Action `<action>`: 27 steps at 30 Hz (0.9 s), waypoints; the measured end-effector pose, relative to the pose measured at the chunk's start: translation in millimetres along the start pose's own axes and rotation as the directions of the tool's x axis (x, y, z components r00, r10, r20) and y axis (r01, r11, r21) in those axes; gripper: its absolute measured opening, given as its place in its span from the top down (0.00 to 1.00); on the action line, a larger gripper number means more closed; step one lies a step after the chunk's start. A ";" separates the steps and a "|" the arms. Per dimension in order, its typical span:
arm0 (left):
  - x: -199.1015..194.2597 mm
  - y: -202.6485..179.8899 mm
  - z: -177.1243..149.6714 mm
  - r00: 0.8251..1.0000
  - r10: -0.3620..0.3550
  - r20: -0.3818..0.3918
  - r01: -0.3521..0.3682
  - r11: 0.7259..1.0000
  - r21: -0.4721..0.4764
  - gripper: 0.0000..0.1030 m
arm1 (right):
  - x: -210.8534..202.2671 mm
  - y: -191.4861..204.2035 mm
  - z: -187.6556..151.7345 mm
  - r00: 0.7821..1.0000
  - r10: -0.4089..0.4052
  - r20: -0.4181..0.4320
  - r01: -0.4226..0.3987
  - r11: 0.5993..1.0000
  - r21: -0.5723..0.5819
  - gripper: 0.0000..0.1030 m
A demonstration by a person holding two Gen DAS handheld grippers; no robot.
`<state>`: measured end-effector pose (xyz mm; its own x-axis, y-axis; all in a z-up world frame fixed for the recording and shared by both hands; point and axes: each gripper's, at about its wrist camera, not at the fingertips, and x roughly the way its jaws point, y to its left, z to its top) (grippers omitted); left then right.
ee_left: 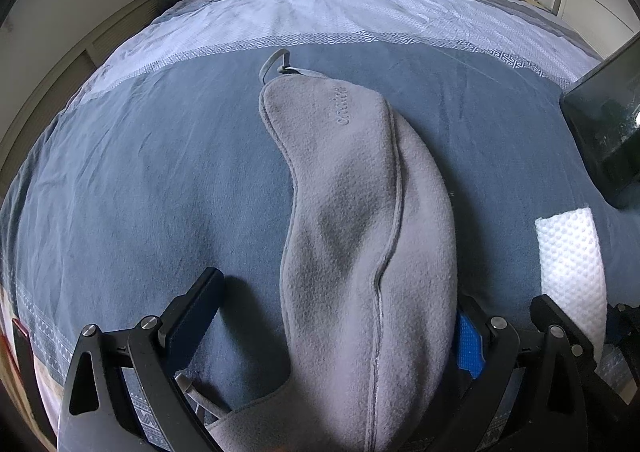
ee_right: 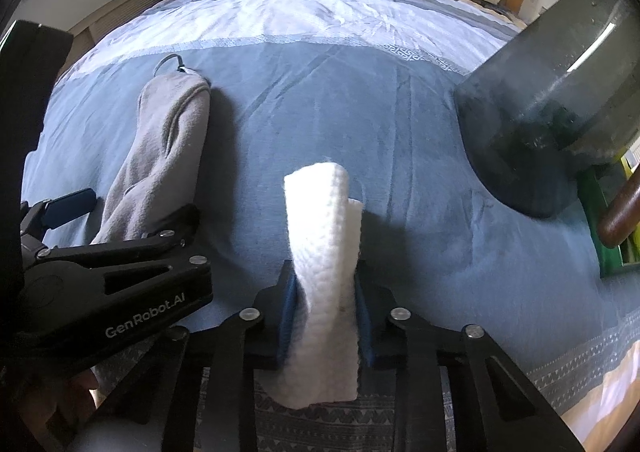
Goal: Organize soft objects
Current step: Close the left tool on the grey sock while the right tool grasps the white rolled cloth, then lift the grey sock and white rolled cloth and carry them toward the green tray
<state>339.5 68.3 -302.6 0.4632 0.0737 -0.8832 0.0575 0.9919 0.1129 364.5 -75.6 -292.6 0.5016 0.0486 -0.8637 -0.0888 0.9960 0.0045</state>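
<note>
Right hand-held gripper [ee_right: 325,284] clenched on a white quilted cloth [ee_right: 324,236], pads pinching its lower middle, free end standing up over the bed [ee_right: 360,111]. Left hand-held gripper [ee_left: 340,316] released, jaws spread either side of a grey fleece pouch [ee_left: 352,211] lying on the bed, just left of the white cloth. Both likely light, limp and compressible; prone to droop and unroll. Best taken near the middle across the narrow width. Dark bin [ee_right: 552,99] right of the cloth.
</note>
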 end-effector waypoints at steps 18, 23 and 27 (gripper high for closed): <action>-0.2 0.2 0.0 1.000 0.005 -0.006 -0.005 1.000 0.000 0.05 | -4.3 6.2 -1.9 1.000 -0.007 0.011 0.007 0.998 -0.058 0.91; 1.3 -0.1 1.2 1.000 0.007 -0.011 -0.007 1.000 -0.001 0.05 | -4.6 5.2 -1.2 1.000 0.001 0.010 -0.001 0.998 -0.057 0.91; 1.3 -0.1 1.2 1.000 0.011 -0.008 -0.011 1.000 0.000 0.06 | -4.8 4.5 -0.9 1.000 0.006 0.009 -0.006 0.999 -0.054 0.91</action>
<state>341.1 68.1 -303.2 0.4565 0.0850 -0.8857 0.0528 0.9911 0.1223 360.9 -71.4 -288.9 0.5090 0.0553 -0.8590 -0.1382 0.9902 -0.0181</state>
